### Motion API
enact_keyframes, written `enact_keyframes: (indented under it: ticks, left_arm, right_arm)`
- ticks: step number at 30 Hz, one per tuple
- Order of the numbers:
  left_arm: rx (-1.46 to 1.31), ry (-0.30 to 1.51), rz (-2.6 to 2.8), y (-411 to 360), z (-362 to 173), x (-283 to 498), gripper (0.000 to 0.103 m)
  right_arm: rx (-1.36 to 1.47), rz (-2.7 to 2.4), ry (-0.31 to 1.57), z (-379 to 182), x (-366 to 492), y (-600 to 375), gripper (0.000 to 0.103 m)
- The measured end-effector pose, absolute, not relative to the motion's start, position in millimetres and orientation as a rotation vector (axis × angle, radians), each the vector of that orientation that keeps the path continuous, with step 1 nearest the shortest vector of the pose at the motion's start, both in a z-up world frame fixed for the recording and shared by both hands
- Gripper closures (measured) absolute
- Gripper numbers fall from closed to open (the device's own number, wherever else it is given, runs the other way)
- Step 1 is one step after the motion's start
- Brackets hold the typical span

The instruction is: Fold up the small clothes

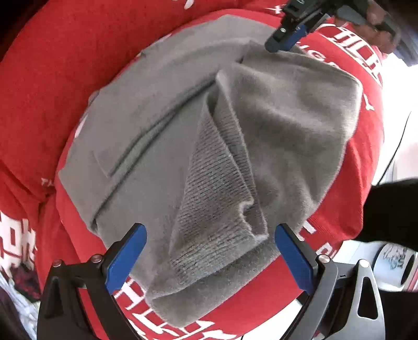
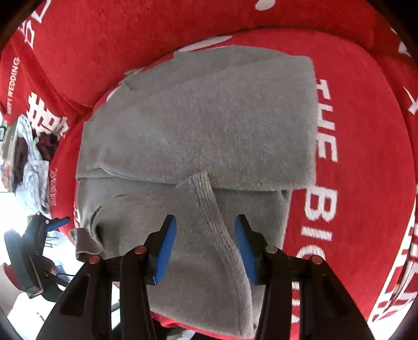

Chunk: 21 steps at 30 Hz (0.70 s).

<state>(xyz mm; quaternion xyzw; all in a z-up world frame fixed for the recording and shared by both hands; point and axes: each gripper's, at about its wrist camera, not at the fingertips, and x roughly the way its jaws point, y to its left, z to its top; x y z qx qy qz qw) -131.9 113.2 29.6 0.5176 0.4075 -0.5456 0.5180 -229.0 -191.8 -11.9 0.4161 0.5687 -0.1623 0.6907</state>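
Both grippers hang over a grey garment (image 1: 162, 136) spread on a red cushion (image 1: 39, 78) printed with white lettering. In the left wrist view, the left gripper (image 1: 210, 252) fills the bottom of the frame with its blue pads wide apart, and nothing is pinched between them; the garment's ribbed cuff (image 1: 209, 204) lies below the gap, in the lower middle of the picture. The garment is partly folded, with a flap doubled over on the right side of the frame and a long crease running diagonally across the left half. At the upper right of that view the right gripper (image 1: 283, 41) sits at the garment's far edge, held by a hand (image 1: 376, 23).

In the right wrist view, the right gripper (image 2: 206, 249) is at the bottom centre, its pads half apart and clear of the cloth, with the ribbed cuff (image 2: 209, 206) running between them underneath. A folded layer (image 2: 209, 117) covers the middle of the frame. The left gripper (image 2: 56, 222) shows at the lower left edge.
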Motion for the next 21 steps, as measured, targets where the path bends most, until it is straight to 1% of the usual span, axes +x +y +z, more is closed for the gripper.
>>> enact_keyframes:
  ticks: [1, 2, 3, 4, 6, 7, 8, 9, 12, 13, 18, 21]
  left_arm:
    - [1.229, 0.98, -1.303, 111, 28, -130, 0.007]
    - [1.211, 0.984, -1.3, 111, 27, -127, 0.011]
    - [1.189, 0.997, -1.291, 107, 25, -124, 0.033]
    - [1.156, 1.05, -1.284, 105, 23, -116, 0.059]
    - [1.058, 1.177, -1.276, 101, 18, -99, 0.079]
    - [0.981, 1.24, -1.269, 101, 19, -86, 0.086]
    - [0.927, 1.28, -1.264, 101, 21, -77, 0.091]
    - [0.869, 1.322, -1.253, 102, 24, -67, 0.092]
    - [0.692, 1.401, -1.23, 107, 42, -35, 0.092]
    - [0.649, 1.41, -1.224, 108, 48, -26, 0.095]
    - [0.412, 1.414, -1.172, 102, 82, 30, 0.095]
    - [0.362, 1.378, -1.172, 83, 89, 58, 0.095]
  right_arm:
    - [0.924, -0.365, 1.286, -18, -226, -190, 0.053]
    - [0.911, -0.372, 1.309, -23, -223, -187, 0.053]
    - [0.89, -0.384, 1.319, -26, -220, -185, 0.053]
    - [0.874, -0.391, 1.317, -25, -218, -182, 0.052]
    - [0.833, -0.4, 1.317, -22, -214, -178, 0.053]
    - [0.816, -0.414, 1.321, -20, -213, -175, 0.065]
    - [0.8, -0.434, 1.323, -19, -212, -173, 0.08]
    - [0.793, -0.447, 1.33, -20, -212, -171, 0.096]
    - [0.759, -0.495, 1.303, -8, -213, -161, 0.096]
    - [0.734, -0.513, 1.289, 1, -213, -157, 0.096]
    - [0.704, -0.576, 1.192, 50, -216, -162, 0.096]
    - [0.659, -0.612, 1.13, 79, -206, -184, 0.096]
